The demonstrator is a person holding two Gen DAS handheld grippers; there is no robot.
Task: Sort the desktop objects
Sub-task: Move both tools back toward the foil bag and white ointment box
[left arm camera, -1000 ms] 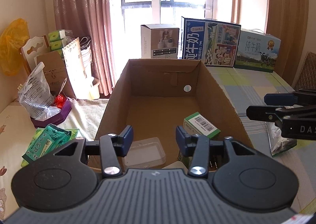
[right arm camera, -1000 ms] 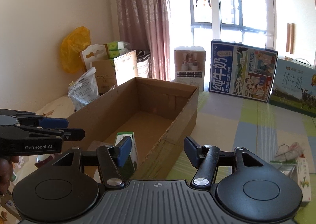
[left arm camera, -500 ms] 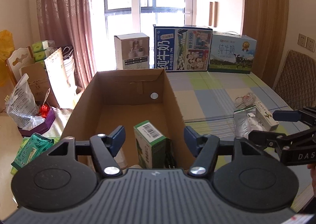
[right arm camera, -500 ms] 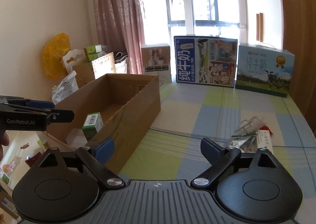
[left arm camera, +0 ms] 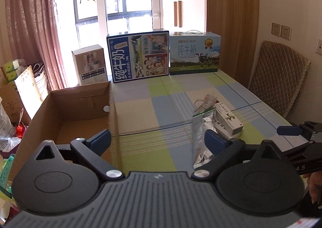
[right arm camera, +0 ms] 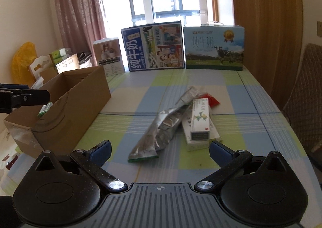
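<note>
- Both hand-held grippers are spread wide and carry nothing: my right hand-held gripper (right arm camera: 160,148) hangs over the counter (right arm camera: 251,107) just short of the leftover pile, and my left hand-held gripper (left arm camera: 157,139) hangs beside the cardboard box (left arm camera: 66,111), near its right wall.
- What remains to sort lies near the counter's middle: a silver foil pouch (right arm camera: 161,129), a white medicine carton (right arm camera: 200,120) resting on a second flat white pack (right arm camera: 188,129), and a red packet (right arm camera: 211,100) behind them. 1 green-and-white carton (right arm camera: 45,109) already sits in the box.
- I judge the next step to be a pick from that pile, and overlap is the main risk: closing on the top carton could drag the pack beneath it, or pinch both together.
- The foil pouch looks slick and crumpled, so a shallow bite could slide off or only crease it.
- With the 2 hand-held grippers converging on 1 small pile, they could knock each other.
</note>
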